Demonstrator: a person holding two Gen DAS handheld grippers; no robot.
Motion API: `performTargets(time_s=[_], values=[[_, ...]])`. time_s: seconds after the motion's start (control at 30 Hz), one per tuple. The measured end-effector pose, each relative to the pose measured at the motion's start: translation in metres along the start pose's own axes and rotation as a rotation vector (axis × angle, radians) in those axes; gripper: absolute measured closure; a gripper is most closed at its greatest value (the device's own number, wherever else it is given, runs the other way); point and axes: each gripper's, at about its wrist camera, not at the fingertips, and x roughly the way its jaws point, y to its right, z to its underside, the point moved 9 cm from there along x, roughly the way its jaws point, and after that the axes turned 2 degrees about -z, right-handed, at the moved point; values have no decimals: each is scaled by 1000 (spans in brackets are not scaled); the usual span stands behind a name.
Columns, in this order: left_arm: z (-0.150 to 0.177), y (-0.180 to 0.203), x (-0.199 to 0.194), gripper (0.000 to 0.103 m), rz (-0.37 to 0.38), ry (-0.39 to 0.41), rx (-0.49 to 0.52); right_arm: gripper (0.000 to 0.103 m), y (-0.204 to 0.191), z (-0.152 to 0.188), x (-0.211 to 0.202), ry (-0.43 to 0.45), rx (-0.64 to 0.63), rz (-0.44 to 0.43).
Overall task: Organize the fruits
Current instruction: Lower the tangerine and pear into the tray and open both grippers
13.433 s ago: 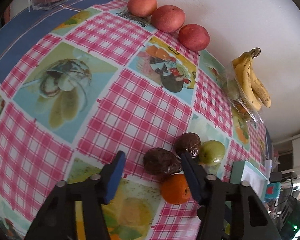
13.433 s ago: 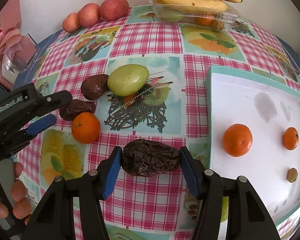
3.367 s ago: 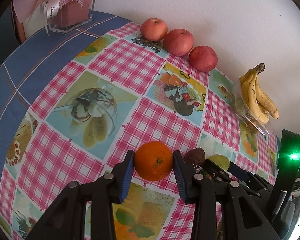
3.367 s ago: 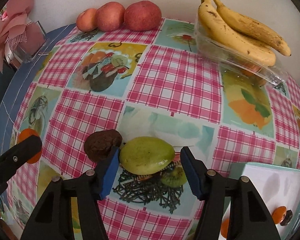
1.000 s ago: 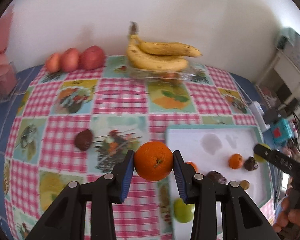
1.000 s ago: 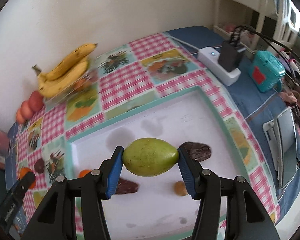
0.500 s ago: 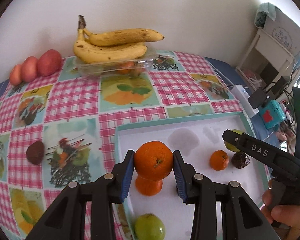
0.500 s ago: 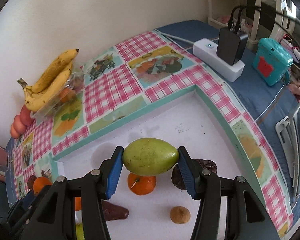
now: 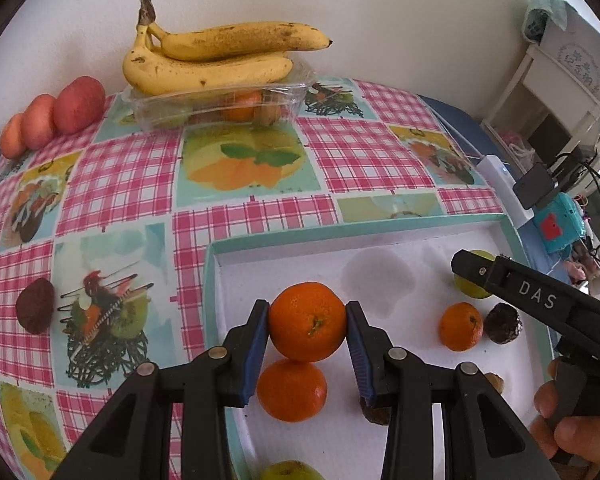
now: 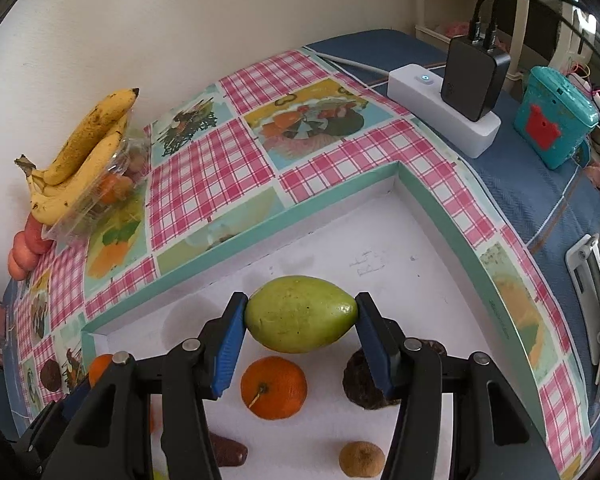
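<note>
Left wrist view: the left gripper is clenched across the middle of an orange, held over the white tray with a second orange at 6 o'clock just below it. The fruit looks firm, light and round, its dimpled peel likely grippy.

Right wrist view: the right gripper grasps a green fruit end to end above the tray. Its smooth, waxy skin looks liable to slip; a hold across the wider belly would probably sit surer.
</note>
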Motion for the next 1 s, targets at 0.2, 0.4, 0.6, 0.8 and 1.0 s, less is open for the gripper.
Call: performTargets(time_s=[0.2,0.4,0.6,0.8,1.0], values=[[-2,-1,8,62,9,-10,-7,47,2,-2,9,-7,-1,10],[3,-6,16,62,11,-29,-25,47,1,-5,11,-1,-10,17],[3,-6,17,62,7,-31,-26,47,1,-5,11,-2,-12,23],[5,-6,15,62,18,-47,-36,47,1,-6,11,-5,-14,20],[3,-1,10,53,19,-34,-21,47,0,-5,10,-11,-18,14]])
